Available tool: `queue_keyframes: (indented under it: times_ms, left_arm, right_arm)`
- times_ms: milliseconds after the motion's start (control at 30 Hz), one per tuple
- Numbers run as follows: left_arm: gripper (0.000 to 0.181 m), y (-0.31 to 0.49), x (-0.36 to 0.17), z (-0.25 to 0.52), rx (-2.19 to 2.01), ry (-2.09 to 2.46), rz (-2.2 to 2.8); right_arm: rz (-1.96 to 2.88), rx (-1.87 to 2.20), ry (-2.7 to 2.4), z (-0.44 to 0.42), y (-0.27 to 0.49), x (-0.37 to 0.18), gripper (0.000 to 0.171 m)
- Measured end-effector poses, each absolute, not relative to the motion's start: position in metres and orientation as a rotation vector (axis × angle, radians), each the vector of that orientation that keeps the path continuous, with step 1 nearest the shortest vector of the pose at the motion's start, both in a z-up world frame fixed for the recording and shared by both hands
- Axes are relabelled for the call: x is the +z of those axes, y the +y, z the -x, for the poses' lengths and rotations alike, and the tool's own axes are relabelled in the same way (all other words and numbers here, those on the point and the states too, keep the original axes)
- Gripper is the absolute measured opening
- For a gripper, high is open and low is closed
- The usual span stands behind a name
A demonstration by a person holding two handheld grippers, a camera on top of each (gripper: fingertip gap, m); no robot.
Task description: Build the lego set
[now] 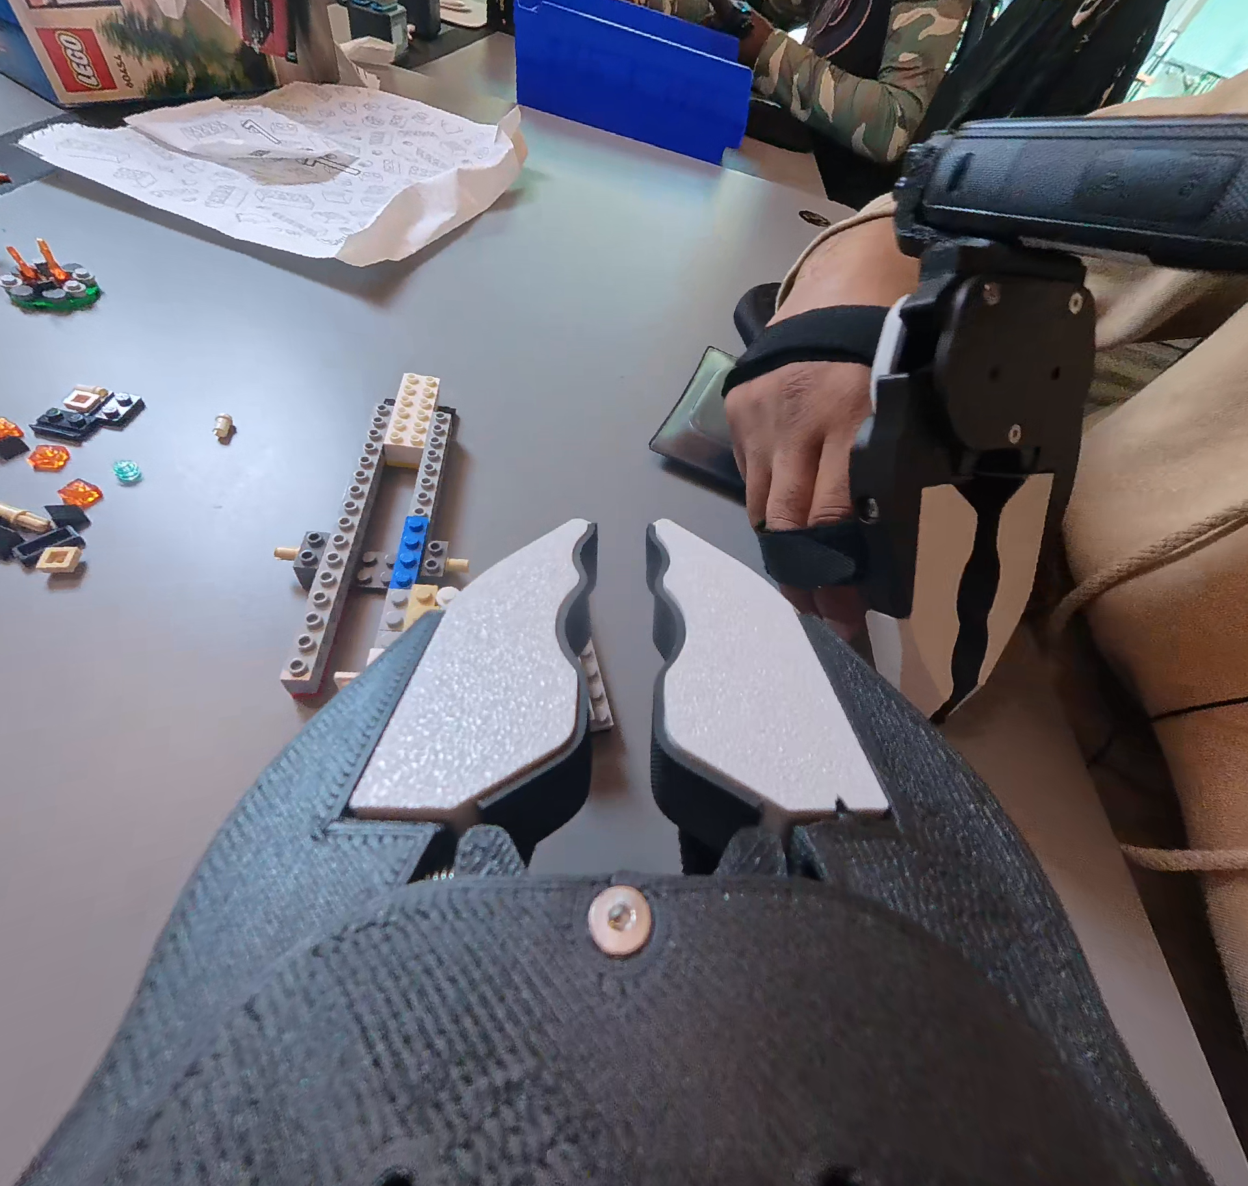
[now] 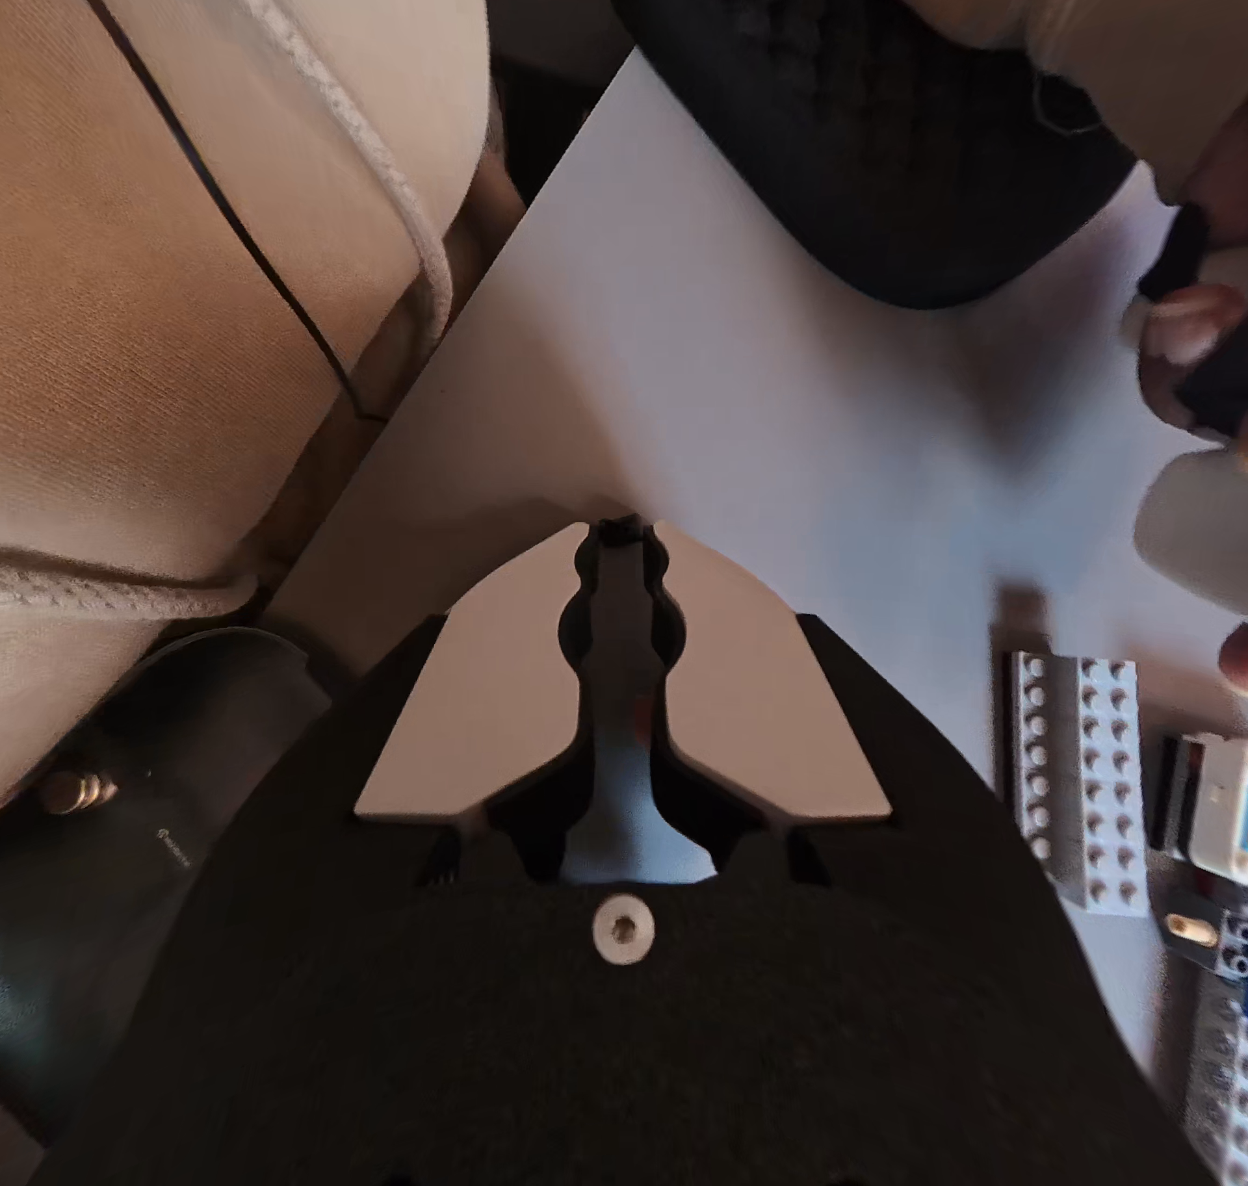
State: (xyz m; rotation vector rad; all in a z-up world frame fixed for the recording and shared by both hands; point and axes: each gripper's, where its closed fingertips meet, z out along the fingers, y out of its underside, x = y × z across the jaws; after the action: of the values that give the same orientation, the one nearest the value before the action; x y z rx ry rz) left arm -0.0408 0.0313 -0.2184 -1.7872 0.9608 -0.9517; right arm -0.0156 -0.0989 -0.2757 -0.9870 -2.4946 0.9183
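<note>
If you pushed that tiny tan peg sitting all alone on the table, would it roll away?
Probably yes. The tan peg looks rounded and lies by itself on the smooth grey table, so a nudge would likely send it rolling. It looks small and light, so it might skitter. Its roundness could also make it slip from the left hand-held gripper.

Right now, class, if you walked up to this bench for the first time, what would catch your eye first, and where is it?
First, the long grey lego frame lying on the table just left of the left gripper, whose jaws stand slightly apart with nothing between them. Next, the bright blue bin at the far edge, and the scatter of orange and black loose pieces at the far left. The right gripper pinches a small dark piece at its tips.
</note>
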Motion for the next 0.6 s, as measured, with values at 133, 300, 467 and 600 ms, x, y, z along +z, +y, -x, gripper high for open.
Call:
queue_keyframes:
  times_ms: [133, 300, 467, 600]
  left_arm:
    - [0.014, 0.029, -0.213, 0.039, -0.944, 0.978, 1.743]
    - [0.013, 0.031, -0.198, 0.041, -0.914, 0.951, 1.657]
    - [0.01, 0.033, -0.182, 0.046, -0.912, 0.891, 1.59]
    - [0.011, 0.033, -0.173, 0.045, -1.03, 0.798, 1.577]
  right_arm:
    - [1.065, 1.105, -2.352, 0.02, -0.086, -0.258, 0.012]
    - [1.136, 1.315, -2.021, 0.031, -0.05, -0.212, 0.012]
    - [1.208, 1.331, -1.604, 0.033, 0.012, -0.17, 0.012]
    - [1.213, 1.229, -1.38, 0.033, 0.047, -0.158, 0.012]
